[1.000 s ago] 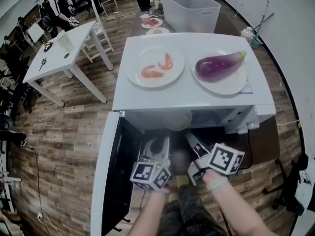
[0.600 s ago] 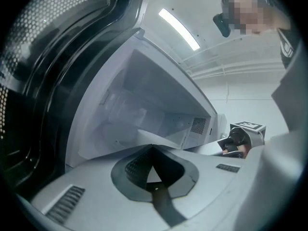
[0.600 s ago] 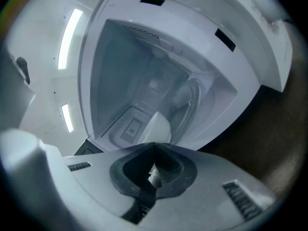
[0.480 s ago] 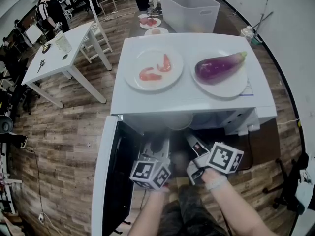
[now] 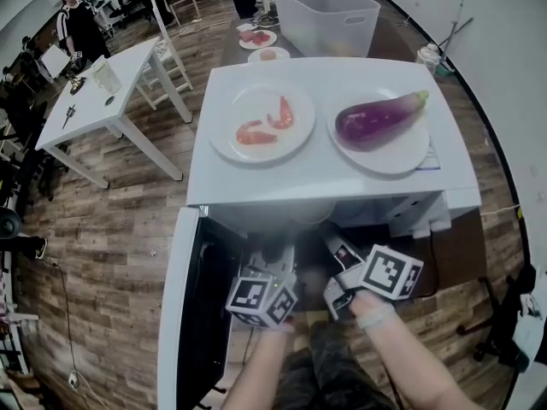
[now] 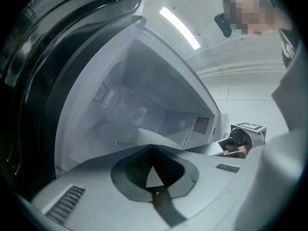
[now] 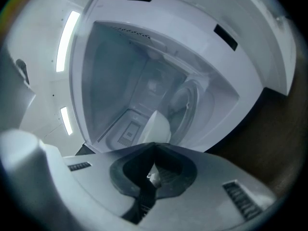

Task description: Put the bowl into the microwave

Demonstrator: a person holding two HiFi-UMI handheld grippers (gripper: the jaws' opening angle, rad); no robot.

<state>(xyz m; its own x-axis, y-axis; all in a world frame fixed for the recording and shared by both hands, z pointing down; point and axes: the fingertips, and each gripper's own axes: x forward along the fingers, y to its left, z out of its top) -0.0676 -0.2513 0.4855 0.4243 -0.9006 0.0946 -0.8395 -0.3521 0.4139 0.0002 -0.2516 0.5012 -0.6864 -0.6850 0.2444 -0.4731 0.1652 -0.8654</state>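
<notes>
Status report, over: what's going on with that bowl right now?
Left gripper and right gripper shut on bowl rim. Bowl at open microwave's mouth. Nothing seen in the way.

Left gripper view: bowl [image 6: 144, 135] is a hazy pale shape just past the closed tips of the left gripper [image 6: 153, 147]; pinched or merely touching, cannot tell. Right gripper view: same doubt at the right gripper [image 7: 154, 147]. Speck between its jaws, too small to name. Head view: microwave [image 5: 325, 178] top hides the cavity and both grippers' tips. Both forearms [image 5: 402, 366] cut by the bottom edge. 2 far plates [image 5: 277, 39], contents too small to tell.
</notes>
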